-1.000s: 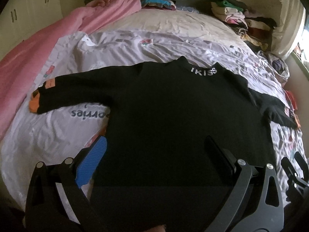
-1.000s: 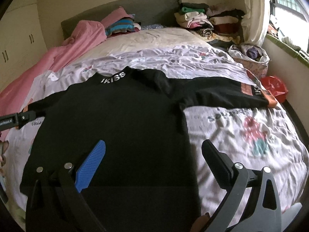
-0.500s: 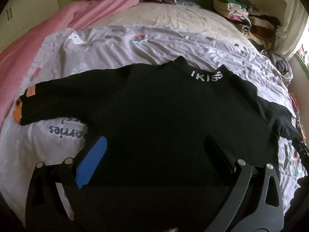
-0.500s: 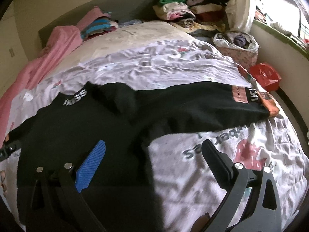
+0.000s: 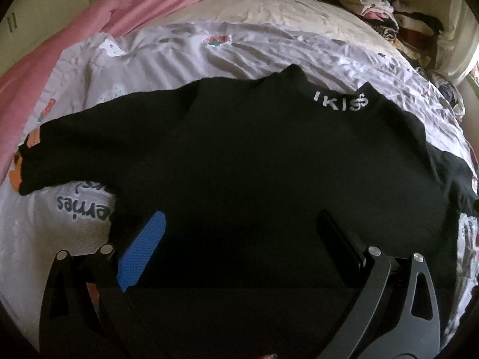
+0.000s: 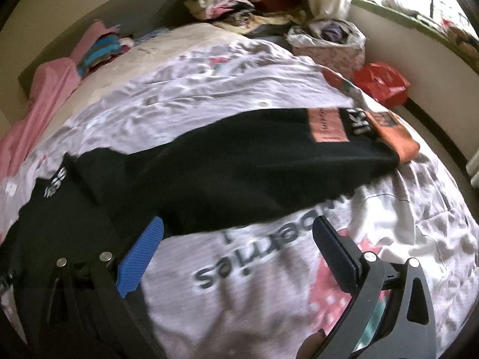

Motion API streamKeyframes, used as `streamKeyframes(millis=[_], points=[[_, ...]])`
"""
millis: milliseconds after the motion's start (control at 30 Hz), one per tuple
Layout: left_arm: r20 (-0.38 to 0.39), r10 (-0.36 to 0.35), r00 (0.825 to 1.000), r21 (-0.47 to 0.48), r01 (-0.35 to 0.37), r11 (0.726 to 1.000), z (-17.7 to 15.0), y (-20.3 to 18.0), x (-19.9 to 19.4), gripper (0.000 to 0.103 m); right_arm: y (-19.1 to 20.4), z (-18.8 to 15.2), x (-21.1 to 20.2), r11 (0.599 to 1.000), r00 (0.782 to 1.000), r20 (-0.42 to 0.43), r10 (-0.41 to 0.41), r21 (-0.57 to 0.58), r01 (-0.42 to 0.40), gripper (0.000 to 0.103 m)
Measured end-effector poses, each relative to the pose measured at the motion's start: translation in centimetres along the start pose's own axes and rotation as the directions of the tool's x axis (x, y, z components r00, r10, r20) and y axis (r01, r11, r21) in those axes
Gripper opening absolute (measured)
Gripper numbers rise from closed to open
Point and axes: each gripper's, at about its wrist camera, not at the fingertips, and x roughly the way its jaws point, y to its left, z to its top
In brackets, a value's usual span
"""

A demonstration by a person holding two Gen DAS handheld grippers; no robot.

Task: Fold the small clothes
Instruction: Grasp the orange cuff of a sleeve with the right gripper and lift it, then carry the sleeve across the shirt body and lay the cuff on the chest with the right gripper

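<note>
On the bed, over its wrinkled white printed sheet, your black long-sleeved sweater lies spread flat, collar with white lettering pointing toward the headboard. Your left gripper hangs above the lower body of the sweater, jaws spread wide, nothing between them; the blue ribbed pad sits over the garment's left edge and the dark pad over its middle. Whether either fingertip actually touches the cloth, you can't tell from here.

Over to your right gripper: jaws just as wide apart, empty, hovering above the sheet where big grey letters are printed. Its blue pad lines up near the armpit of the sweater; the sleeve stretches away diagonally across the bed, ending in an orange cuff with an orange patch just before it. The other sleeve, in the left view, runs out flat to the bed's left side.

A pink blanket lies bunched along the left edge, stacks of folded clothes sit by the headboard, and a red bag rests beside the bed.
</note>
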Motion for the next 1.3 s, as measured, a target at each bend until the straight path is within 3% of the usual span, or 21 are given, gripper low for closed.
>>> streamKeyframes(millis=[367, 533, 700, 733, 767, 867, 1033, 1300], points=[[-0.021, -0.039, 0.999, -0.016, 0.038, 0.999, -0.3, 0.4, 1.6, 0.095, -8.2, 3.0, 3.3, 0.965, 0.993, -0.052, -0.110, 0.232, 0.120, 0.099], [-0.017, -0.053, 0.998, -0.015, 0.053, 0.998, -0.3, 0.4, 1.5, 0.095, -11.3, 3.7, 4.2, 0.934, 0.992, -0.061, -0.112, 0.333, 0.126, 0.099], [-0.020, -0.073, 0.997, -0.021, 0.073, 0.997, -0.2, 0.5, 1.0, 0.095, -12.9, 4.9, 4.7, 0.915, 0.995, -0.013, -0.098, 0.392, 0.096, 0.099], [-0.017, -0.077, 0.997, -0.023, 0.077, 0.997, -0.2, 0.5, 0.8, 0.095, -12.9, 5.1, 4.7, 0.917, 0.996, 0.000, -0.087, 0.391, 0.080, 0.094], [-0.015, -0.084, 0.996, -0.022, 0.083, 0.996, -0.1, 0.6, 0.5, 0.095, -13.0, 5.2, 4.7, 0.918, 0.997, 0.010, -0.076, 0.391, 0.066, 0.078], [-0.009, -0.083, 0.997, -0.020, 0.083, 0.996, 0.0, 0.6, 0.0, 0.095, -13.0, 5.9, 3.8, 0.926, 0.997, 0.037, -0.073, 0.373, 0.054, 0.045], [0.003, -0.094, 0.996, -0.018, 0.094, 0.995, 0.2, 1.0, -1.0, 0.095, -11.9, 6.4, -0.1, 0.946, 0.989, 0.147, -0.006, 0.322, -0.042, 0.015], [0.019, -0.127, 0.992, -0.026, 0.127, 0.992, 0.4, 1.7, -2.6, 0.095, -5.1, 6.9, -6.5, 0.974, 0.950, 0.268, 0.158, 0.113, -0.194, 0.015]])
